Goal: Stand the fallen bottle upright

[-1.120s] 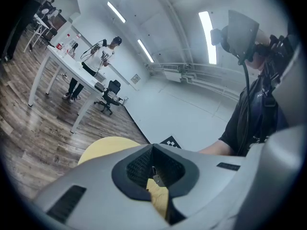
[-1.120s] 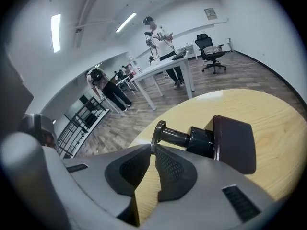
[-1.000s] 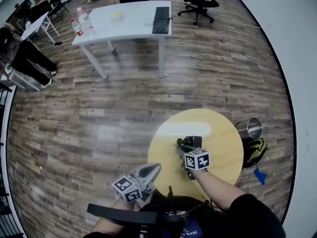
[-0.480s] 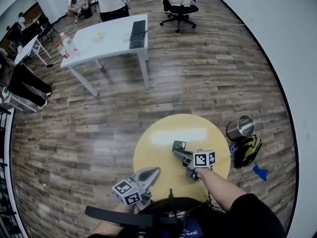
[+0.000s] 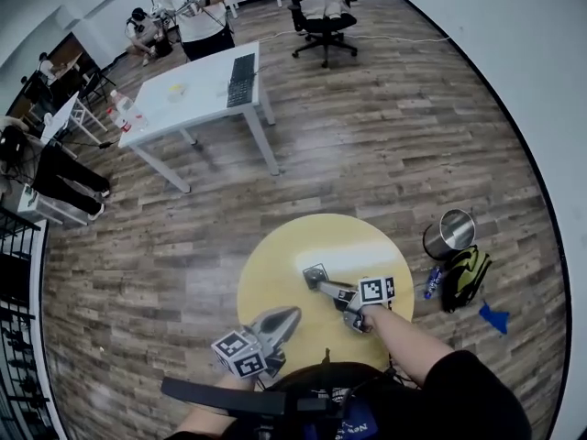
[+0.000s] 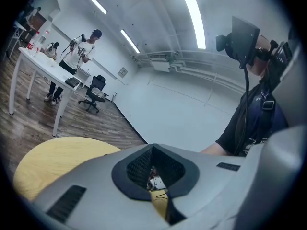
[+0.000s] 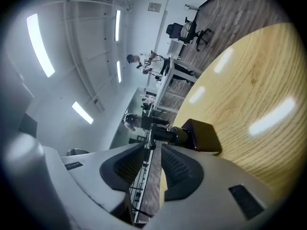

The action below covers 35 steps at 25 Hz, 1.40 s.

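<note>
A small dark square bottle (image 5: 315,274) is on the round yellow table (image 5: 284,255). In the right gripper view, which is rolled on its side, the bottle (image 7: 199,135) stands with its base on the wood and its cap (image 7: 163,134) pointing away from the table top. My right gripper (image 5: 325,287) is just behind it. Its jaws (image 7: 153,146) are opening, with a clear gap and the bottle beyond the tips, not pressed. My left gripper (image 5: 286,315) hovers at the table's near edge, its jaws (image 6: 152,148) together on nothing.
On the floor right of the table stand a metal bin (image 5: 449,233) and a backpack (image 5: 466,278). Far back are a white desk (image 5: 197,94) with a keyboard and bottles, an office chair (image 5: 316,7) and several people.
The right gripper has rolled and swung left across the table with the bottle. Its jaws have come apart from the bottle. The left gripper has shifted only slightly.
</note>
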Available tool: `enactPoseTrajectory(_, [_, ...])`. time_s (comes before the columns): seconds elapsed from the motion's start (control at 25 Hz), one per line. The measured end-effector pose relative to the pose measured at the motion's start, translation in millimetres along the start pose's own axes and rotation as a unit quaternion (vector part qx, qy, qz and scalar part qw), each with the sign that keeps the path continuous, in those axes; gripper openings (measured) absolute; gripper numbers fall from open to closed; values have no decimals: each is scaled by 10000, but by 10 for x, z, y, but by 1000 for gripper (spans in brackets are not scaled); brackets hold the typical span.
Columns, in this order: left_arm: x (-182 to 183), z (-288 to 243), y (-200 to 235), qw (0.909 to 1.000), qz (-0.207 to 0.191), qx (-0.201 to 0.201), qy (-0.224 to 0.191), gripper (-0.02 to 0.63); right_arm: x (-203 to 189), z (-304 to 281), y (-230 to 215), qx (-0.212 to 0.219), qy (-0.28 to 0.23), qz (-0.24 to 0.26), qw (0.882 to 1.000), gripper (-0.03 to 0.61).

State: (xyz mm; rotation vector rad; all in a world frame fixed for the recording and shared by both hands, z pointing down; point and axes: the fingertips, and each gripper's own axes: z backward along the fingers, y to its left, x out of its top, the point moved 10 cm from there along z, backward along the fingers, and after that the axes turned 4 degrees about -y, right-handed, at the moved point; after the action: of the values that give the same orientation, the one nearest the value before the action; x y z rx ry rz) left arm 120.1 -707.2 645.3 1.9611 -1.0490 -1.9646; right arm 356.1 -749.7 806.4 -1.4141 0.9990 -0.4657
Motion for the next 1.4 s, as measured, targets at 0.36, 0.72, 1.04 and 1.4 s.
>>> enactPoseTrajectory(0.36, [-38, -144, -553, 9988, -38, 295, -384, 9, 281, 851, 605, 358, -117, 1207, 9920, 136])
enactPoseTrajectory(0.72, [298, 83, -1046, 9946, -538, 104, -885, 9, 430, 1417, 1845, 882, -559, 2949, 9498, 12])
enactPoseTrajectory(1.04, [508, 866, -1103, 9901, -831, -172, -1114, 9, -45, 1370, 2531, 783, -1174, 3651, 9202, 11])
enactPoseTrajectory(1.4, [615, 1865, -963, 9895, -949, -470, -981, 9, -762, 1121, 2994, 319, -1785, 3728, 9100, 9])
